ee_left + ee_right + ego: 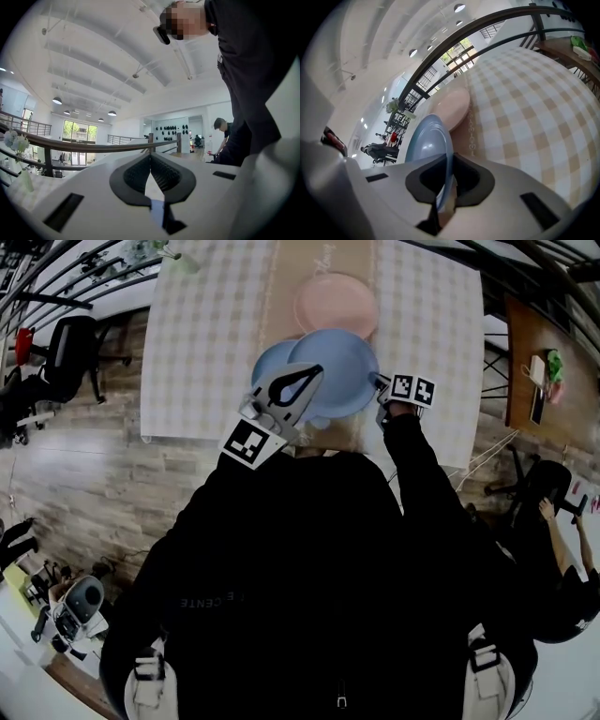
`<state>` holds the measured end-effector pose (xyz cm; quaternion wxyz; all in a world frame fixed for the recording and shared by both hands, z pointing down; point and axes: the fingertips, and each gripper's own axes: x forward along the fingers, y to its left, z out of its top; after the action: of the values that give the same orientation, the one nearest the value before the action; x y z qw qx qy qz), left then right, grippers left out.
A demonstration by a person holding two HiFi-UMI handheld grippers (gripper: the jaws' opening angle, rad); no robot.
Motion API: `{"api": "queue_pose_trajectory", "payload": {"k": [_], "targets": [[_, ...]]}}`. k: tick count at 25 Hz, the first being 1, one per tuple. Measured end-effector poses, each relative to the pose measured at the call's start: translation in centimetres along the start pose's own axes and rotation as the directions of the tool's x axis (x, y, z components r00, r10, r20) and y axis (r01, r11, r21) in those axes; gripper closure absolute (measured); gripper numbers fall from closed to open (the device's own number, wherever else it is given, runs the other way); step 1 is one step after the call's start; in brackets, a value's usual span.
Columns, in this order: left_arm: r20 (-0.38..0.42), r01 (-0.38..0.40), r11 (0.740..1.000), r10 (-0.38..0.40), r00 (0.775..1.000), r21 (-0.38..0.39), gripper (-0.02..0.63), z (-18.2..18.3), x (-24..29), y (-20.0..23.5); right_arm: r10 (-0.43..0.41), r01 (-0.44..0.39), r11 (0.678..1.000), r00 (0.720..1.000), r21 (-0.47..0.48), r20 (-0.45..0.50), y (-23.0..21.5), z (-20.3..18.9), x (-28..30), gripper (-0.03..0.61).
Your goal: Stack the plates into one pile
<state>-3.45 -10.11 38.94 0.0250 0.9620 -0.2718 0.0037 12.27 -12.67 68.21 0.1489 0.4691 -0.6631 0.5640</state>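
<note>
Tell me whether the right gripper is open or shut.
Shut on the blue plate: in its own view, the right gripper has both jaws pressed against the plate's rim.

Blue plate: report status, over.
Left gripper shut, empty. Right gripper shut on blue plate rim. Pink plate just beyond on checked cloth; nothing seen between them.
</note>
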Motion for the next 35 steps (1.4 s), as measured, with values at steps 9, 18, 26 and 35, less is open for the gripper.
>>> {"api": "queue_pose_trajectory", "payload": {"k": [9, 18, 26, 35], "targets": [[-0.010, -0.055, 0.998, 0.055, 0.998, -0.014, 0.594, -0.8, -3.3, 2.3, 0.004, -0.009, 0.999, 0.996, -0.050, -0.086, 3.4, -2.2, 4.4, 0.543], [-0.015, -0.097, 0.995, 0.097, 0.995, -0.020, 0.594, -0.6, -5.5, 3.8, -0.001, -0.010, 0.997, 0.991, -0.077, -0.137, 5.2, -3.0, 6.8, 0.541], [-0.026, -0.121, 0.992, 0.121, 0.992, -0.030, 0.594, -1.0, -5.5, 5.4, -0.028, 0.006, 0.991, 0.985, -0.134, -0.169, 5.3, -2.7, 9.0, 0.540], [-0.029, -0.085, 0.996, 0.084, 0.996, -0.019, 0.594, -0.8, -4.9, 3.8, -0.036, 0.007, 0.980, 0.989, -0.201, -0.141, 5.4, -2.5, 7.3, 0.431]]}}
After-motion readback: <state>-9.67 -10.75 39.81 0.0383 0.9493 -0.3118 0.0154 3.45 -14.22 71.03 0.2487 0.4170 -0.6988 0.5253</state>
